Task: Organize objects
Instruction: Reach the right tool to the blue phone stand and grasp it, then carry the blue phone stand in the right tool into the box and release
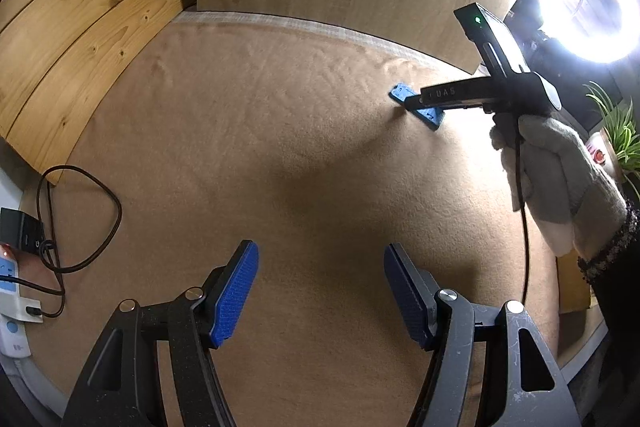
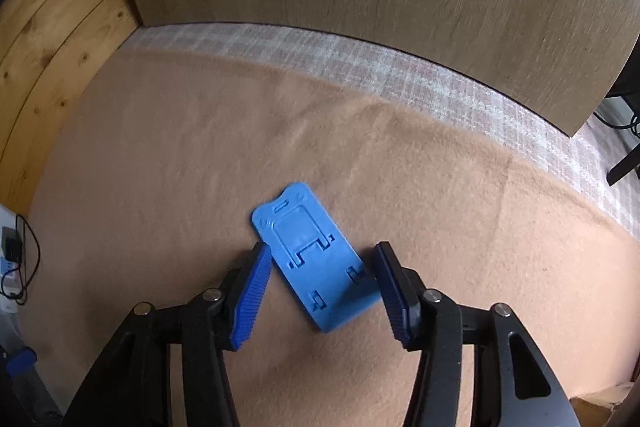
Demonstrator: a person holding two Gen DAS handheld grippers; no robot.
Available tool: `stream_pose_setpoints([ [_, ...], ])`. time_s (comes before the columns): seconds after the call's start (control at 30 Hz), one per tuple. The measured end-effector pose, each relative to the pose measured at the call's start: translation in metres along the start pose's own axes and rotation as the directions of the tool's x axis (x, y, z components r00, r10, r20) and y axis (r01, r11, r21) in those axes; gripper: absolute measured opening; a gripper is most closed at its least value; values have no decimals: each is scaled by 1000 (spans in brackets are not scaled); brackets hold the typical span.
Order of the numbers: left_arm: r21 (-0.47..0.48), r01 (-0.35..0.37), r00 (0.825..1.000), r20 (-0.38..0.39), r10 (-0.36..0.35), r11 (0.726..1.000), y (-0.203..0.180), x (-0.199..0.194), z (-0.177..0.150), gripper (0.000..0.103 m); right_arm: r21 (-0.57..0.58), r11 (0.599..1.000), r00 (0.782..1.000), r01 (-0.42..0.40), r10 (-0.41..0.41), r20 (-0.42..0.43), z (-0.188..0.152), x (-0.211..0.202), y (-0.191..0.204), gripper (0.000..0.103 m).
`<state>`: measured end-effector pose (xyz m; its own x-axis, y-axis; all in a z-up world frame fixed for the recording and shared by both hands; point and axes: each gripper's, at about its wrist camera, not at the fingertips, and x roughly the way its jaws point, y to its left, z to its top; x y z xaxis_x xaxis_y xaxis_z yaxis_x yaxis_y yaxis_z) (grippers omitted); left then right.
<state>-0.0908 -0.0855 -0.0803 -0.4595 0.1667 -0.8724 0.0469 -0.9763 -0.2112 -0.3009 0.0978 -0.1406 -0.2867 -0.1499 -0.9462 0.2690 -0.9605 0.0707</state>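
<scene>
Right wrist view: flat blue phone stand [image 2: 316,259] lying folded on tan cloth [image 2: 160,147], well in from the back edge, between the spread fingers of the right gripper [image 2: 320,287], left pad [image 2: 250,297] seemingly touching one long edge, right pad just clear. Probably light, stiff, slick plastic, thin against soft cloth; best pinched across the long edges. Left gripper [image 1: 320,291] released, wide, empty over bare cloth.

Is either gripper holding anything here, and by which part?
Nothing held. The right gripper is open astride the flat blue phone stand; the left gripper is open over bare cloth.
</scene>
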Motion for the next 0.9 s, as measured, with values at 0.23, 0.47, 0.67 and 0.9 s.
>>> stream_pose_setpoints([
  [0.23, 9, 16, 1000, 0, -16, 1000, -5, 3, 0, 69, 17, 1000, 999, -24, 24, -21, -24, -10, 1, 33],
  [0.47, 34, 40, 999, -19, -39, 999, -20, 15, 0, 69, 92, 991, 994, -96, 100, -36, -86, -32, 1, 33],
  [0.67, 108, 72, 996, -51, -67, 992, -50, 32, -8, 69, 158, 976, 988, -149, 155, -26, -156, -55, 6, 33],
  [0.9, 175, 119, 990, -101, -102, 977, -78, 43, -33, 68, 252, 954, 985, -161, 172, -19, -213, -76, 3, 33],
])
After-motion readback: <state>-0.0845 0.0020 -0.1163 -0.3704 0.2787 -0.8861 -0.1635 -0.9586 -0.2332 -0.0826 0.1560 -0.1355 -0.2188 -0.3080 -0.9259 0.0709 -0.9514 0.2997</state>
